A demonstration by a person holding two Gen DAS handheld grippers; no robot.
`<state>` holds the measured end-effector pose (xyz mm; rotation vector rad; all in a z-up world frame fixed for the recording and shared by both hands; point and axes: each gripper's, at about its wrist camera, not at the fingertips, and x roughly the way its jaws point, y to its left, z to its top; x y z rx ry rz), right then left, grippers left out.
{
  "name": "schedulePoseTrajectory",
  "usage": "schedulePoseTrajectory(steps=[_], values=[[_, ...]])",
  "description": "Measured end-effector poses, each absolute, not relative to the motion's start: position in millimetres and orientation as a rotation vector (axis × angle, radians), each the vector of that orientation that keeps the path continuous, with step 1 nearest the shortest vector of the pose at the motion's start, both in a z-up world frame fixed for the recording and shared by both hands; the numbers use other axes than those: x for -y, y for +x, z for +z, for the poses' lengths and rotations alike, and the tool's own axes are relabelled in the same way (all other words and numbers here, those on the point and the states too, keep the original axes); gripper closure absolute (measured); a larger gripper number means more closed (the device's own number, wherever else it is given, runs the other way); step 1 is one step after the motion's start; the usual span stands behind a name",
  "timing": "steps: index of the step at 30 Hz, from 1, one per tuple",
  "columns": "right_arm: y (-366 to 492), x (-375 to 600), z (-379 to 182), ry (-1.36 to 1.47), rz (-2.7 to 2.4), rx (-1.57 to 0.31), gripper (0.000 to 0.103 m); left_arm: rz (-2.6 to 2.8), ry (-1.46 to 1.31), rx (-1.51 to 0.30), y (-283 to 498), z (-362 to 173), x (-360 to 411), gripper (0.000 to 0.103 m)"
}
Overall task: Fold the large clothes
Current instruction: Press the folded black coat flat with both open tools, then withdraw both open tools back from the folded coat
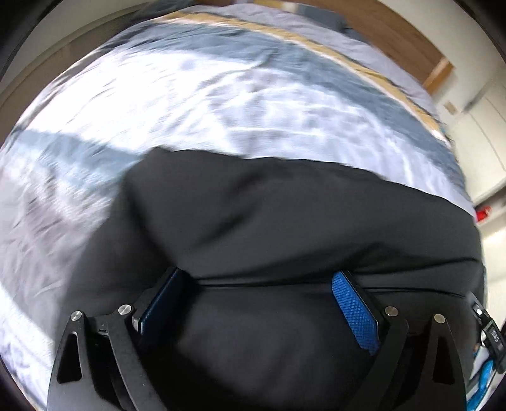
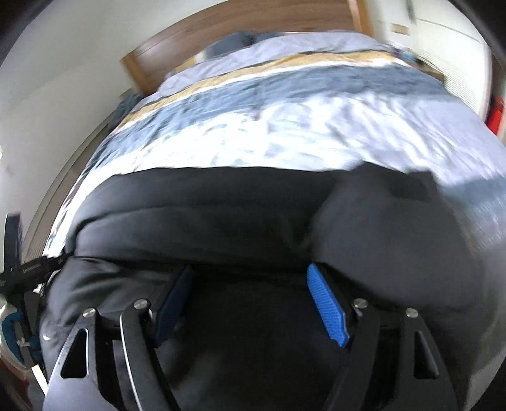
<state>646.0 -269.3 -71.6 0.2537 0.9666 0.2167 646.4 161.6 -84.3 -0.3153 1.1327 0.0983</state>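
While both claws point steeply down over the bed point(image 1: 221, 104), a black garment point(image 1: 253, 215) lies spread on the quilt right under them, its bulk reaching forward from the fingertips and across both views. In the left wrist view the left claw point(image 1: 257, 278) has its blue pads point(image 1: 354, 309) wide apart, with black cloth filling the space between them; a seam or folded edge runs crosswise just past the fingertips. The pads do not seem to press on the cloth, so I read this claw as open. The right claw point(image 2: 251, 275) also stands apart, somewhat narrower, with dark cloth between and below its fingers; whether it pinches a layer I cannot tell for sure, but no cloth looks clamped.

The garment's long axis runs side to side across the foot end of the bed, so the claws sit at one long edge, side by side, the left claw's body showing at the left rim of the right view. Neither is clearly nearer; both are at the cloth. The far edge of the garment lies toward the wooden headboard point(image 2: 253, 19). Both views are blurred.

No containers are in sight.
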Motion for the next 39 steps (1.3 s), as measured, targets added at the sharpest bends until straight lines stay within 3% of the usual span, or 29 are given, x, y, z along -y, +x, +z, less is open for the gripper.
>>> schedulePoseTrajectory(steps=[6,11,16,22,39], values=[[621,298,-59,0.179,0.099,-0.978,0.029,0.181,-0.311,-1.069,605,-58,-198,0.012],[583,289,-27,0.153,0.140,-0.876,0.029,0.126,-0.309,-0.933,560,-29,-196,0.012],[547,264,-23,0.189,0.226,-0.830,0.029,0.011,-0.335,-0.870,524,-32,-179,0.012],[524,269,-52,0.202,0.192,-0.888,0.029,0.043,-0.290,-0.926,505,-65,-176,0.012],[429,306,-16,0.212,0.088,-0.868,0.029,0.107,-0.211,-0.699,391,-7,-168,0.014]])
